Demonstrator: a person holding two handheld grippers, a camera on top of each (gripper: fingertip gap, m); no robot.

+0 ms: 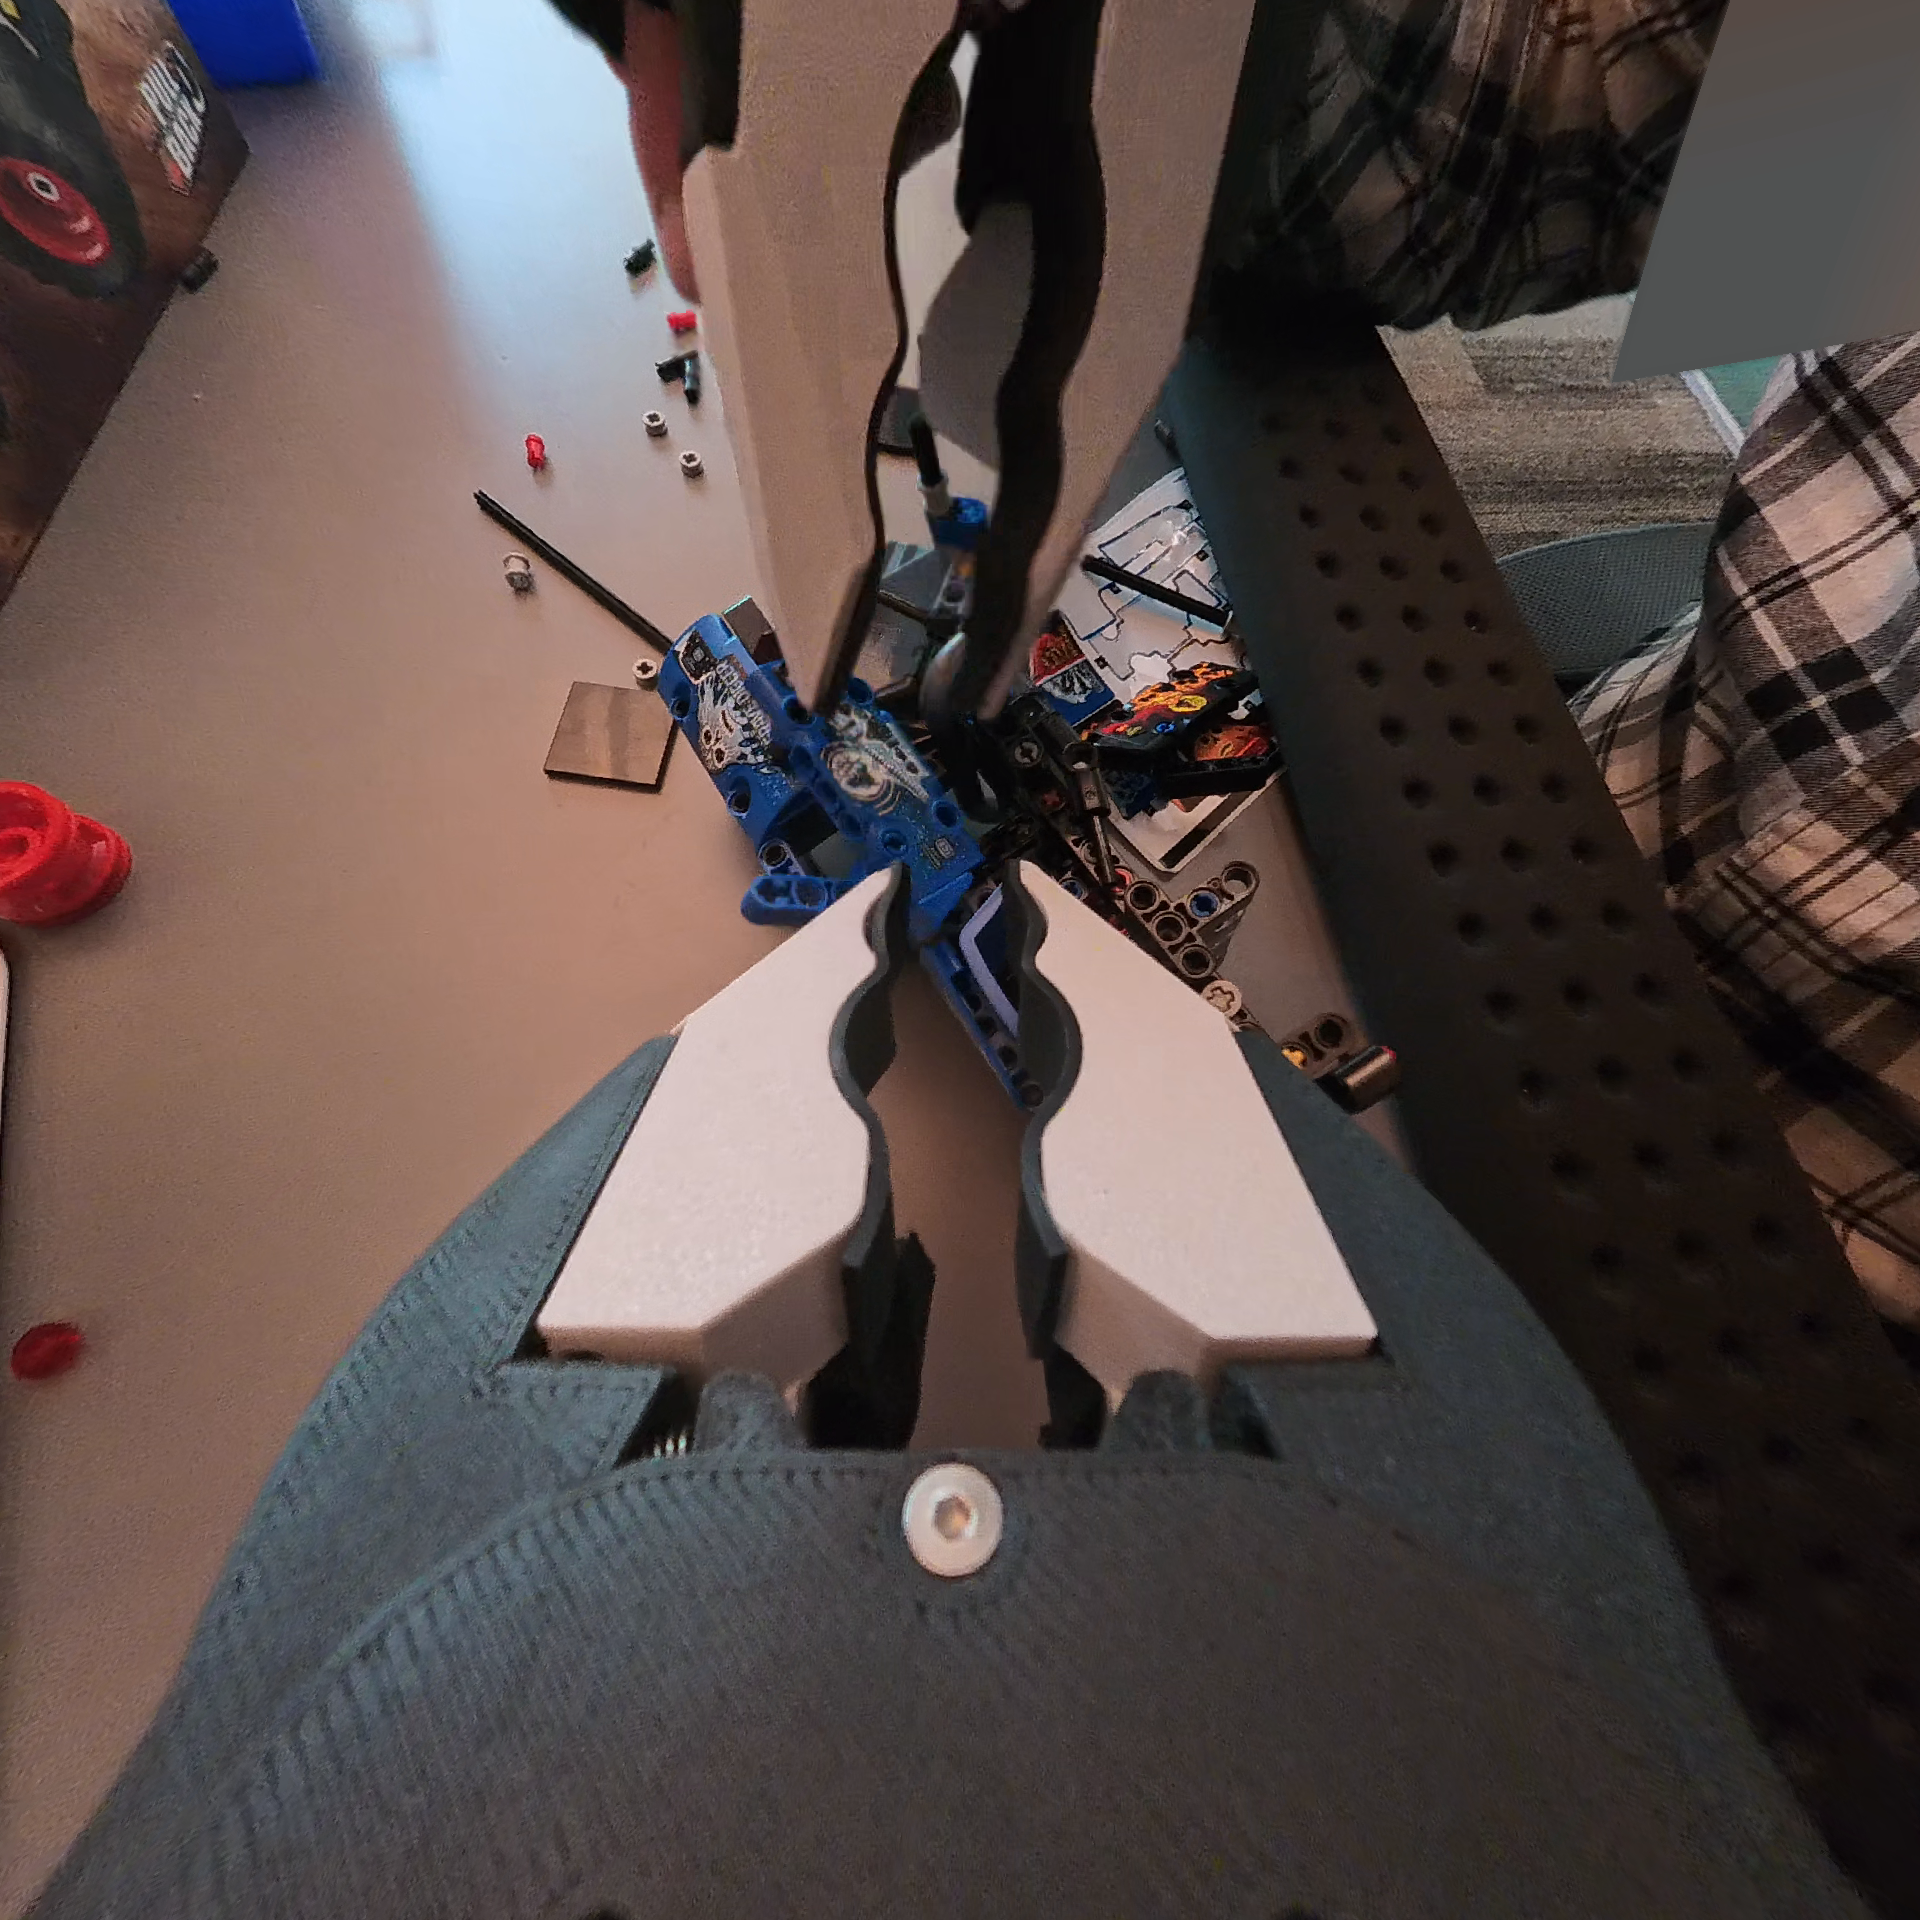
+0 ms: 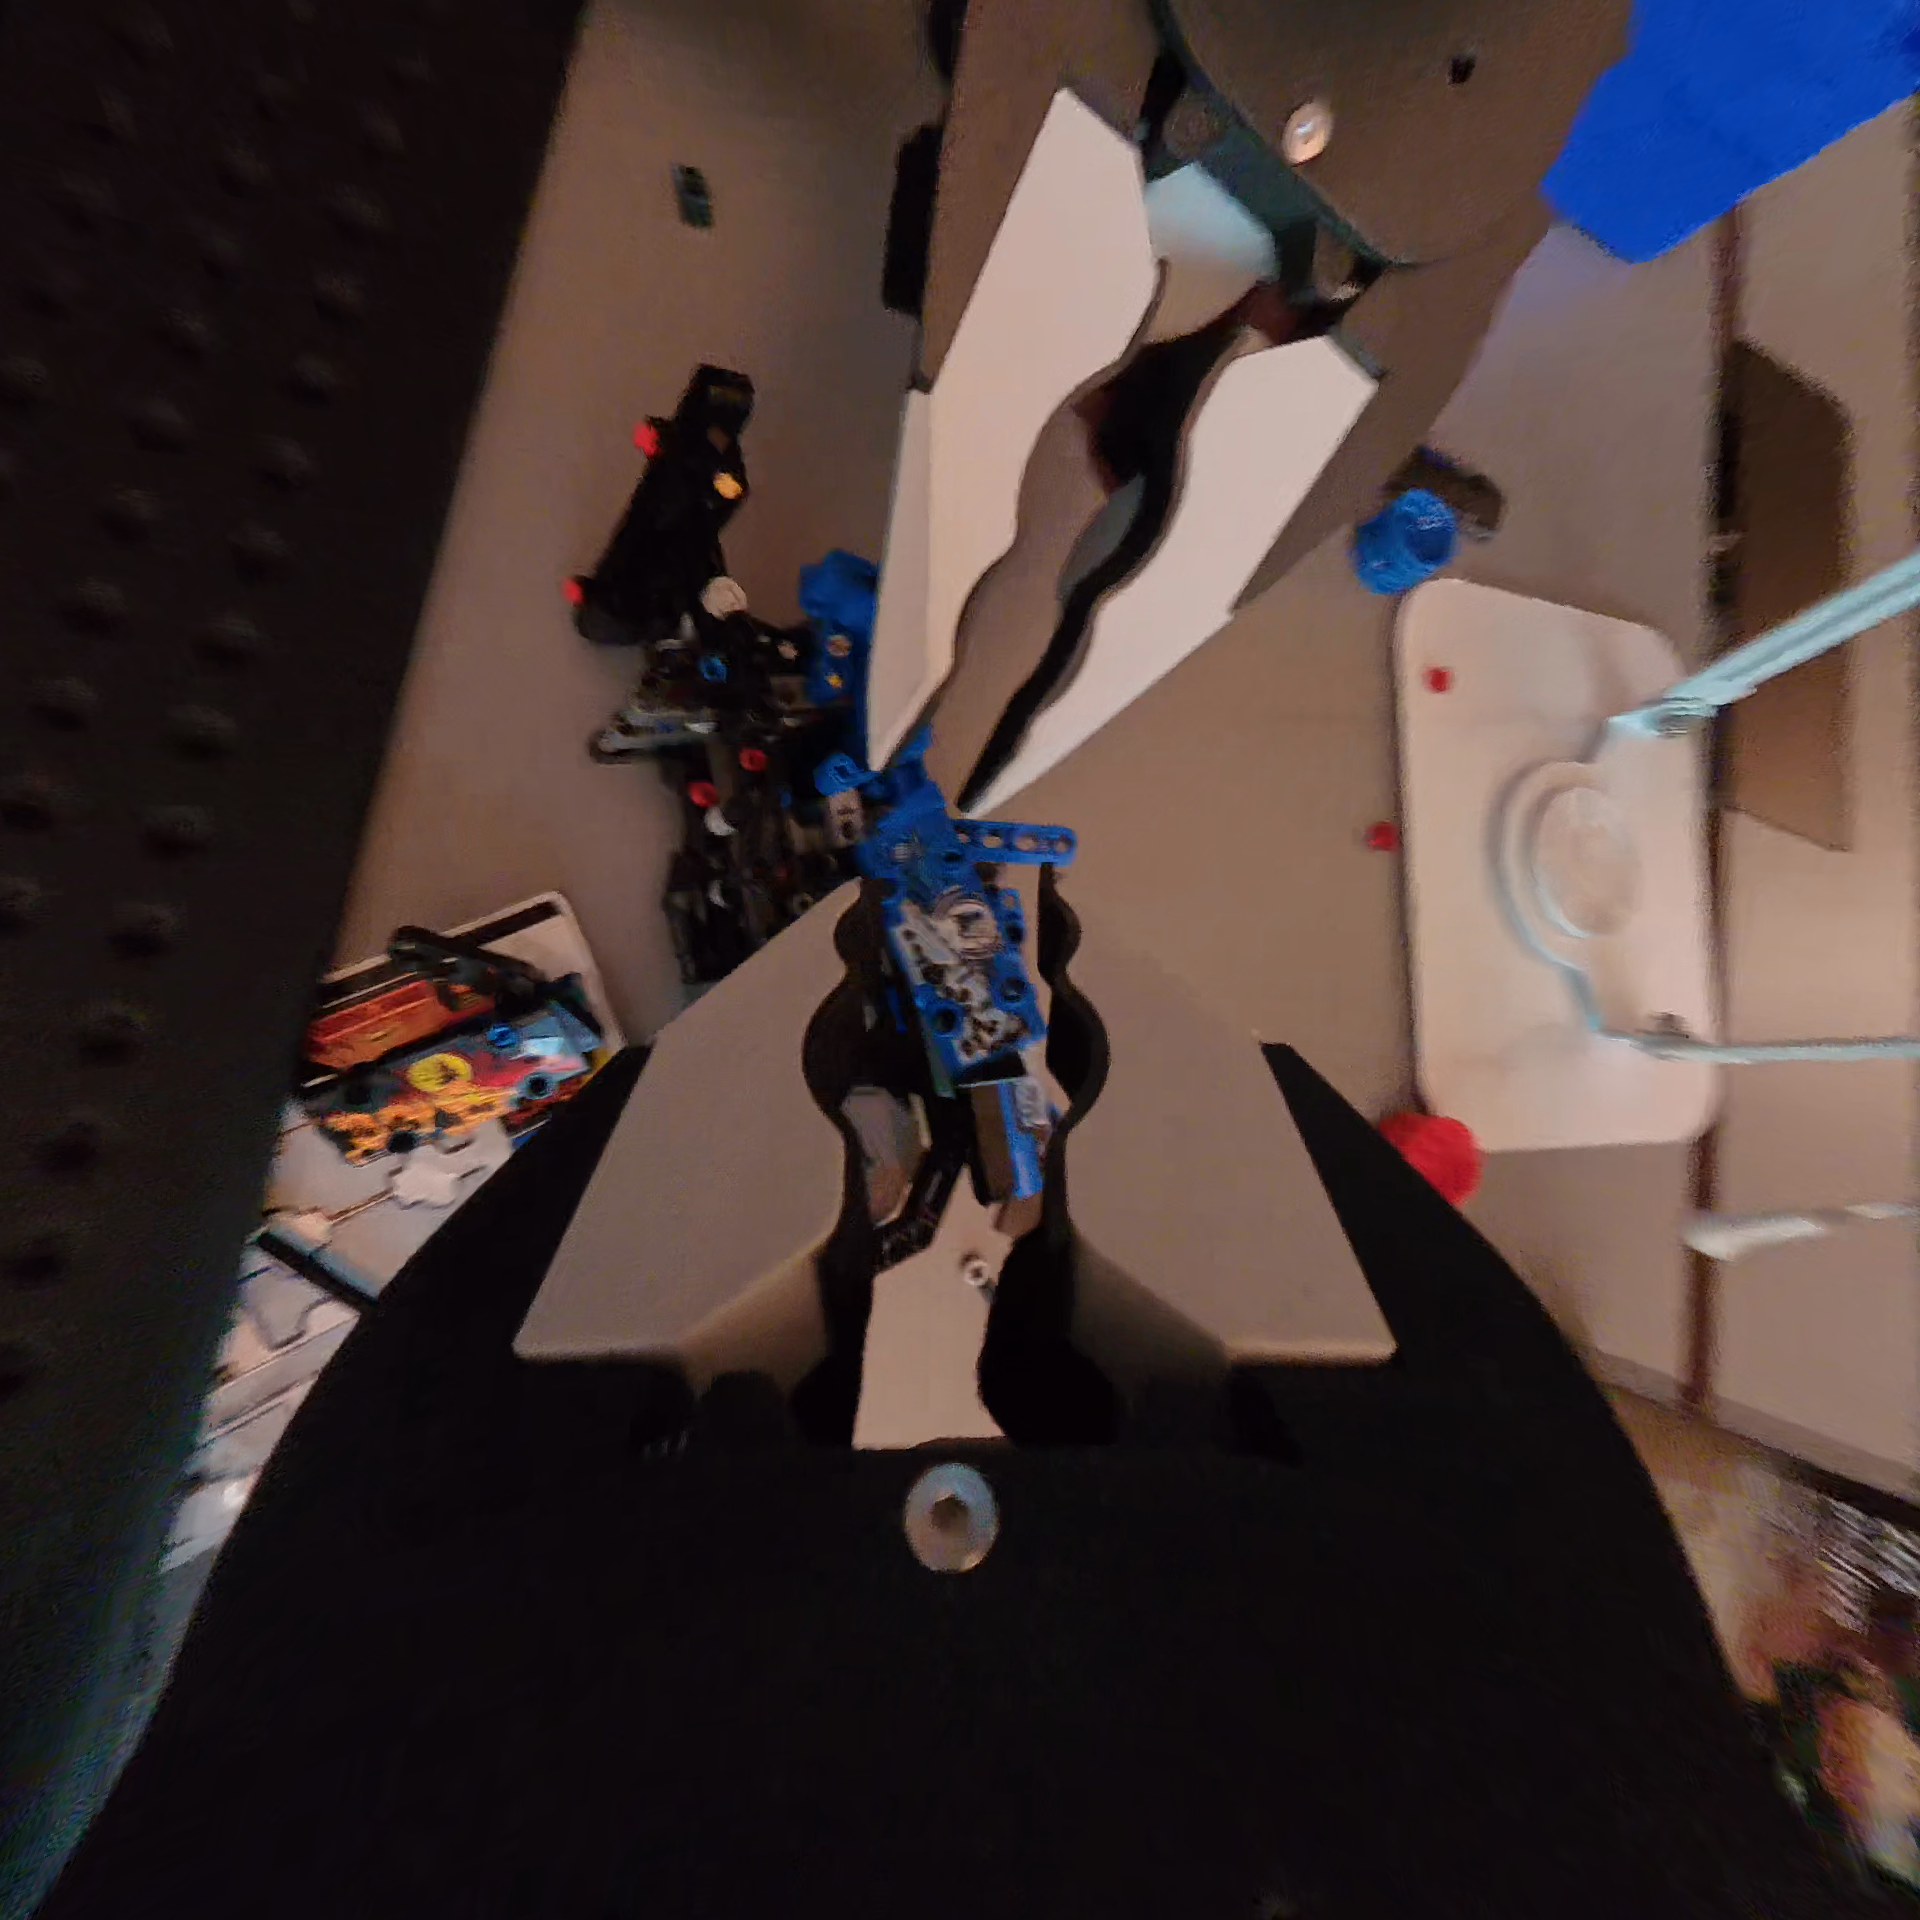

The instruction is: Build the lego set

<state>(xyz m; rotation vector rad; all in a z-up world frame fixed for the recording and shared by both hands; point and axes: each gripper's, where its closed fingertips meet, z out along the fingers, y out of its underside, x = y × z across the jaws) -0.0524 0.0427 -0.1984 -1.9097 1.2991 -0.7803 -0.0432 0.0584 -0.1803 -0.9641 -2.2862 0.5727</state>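
Your left gripper pinches the near end of the blue lego assembly above the table; your right gripper, narrowed, clamps its far end, dark parts heaped just beside.

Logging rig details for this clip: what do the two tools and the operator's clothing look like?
Both tools match: the left tool and right tool each have pale wedge-shaped fingers with wavy black pads, a ribbed dark printed body and one silver screw. The person wears a black-and-white plaid shirt.
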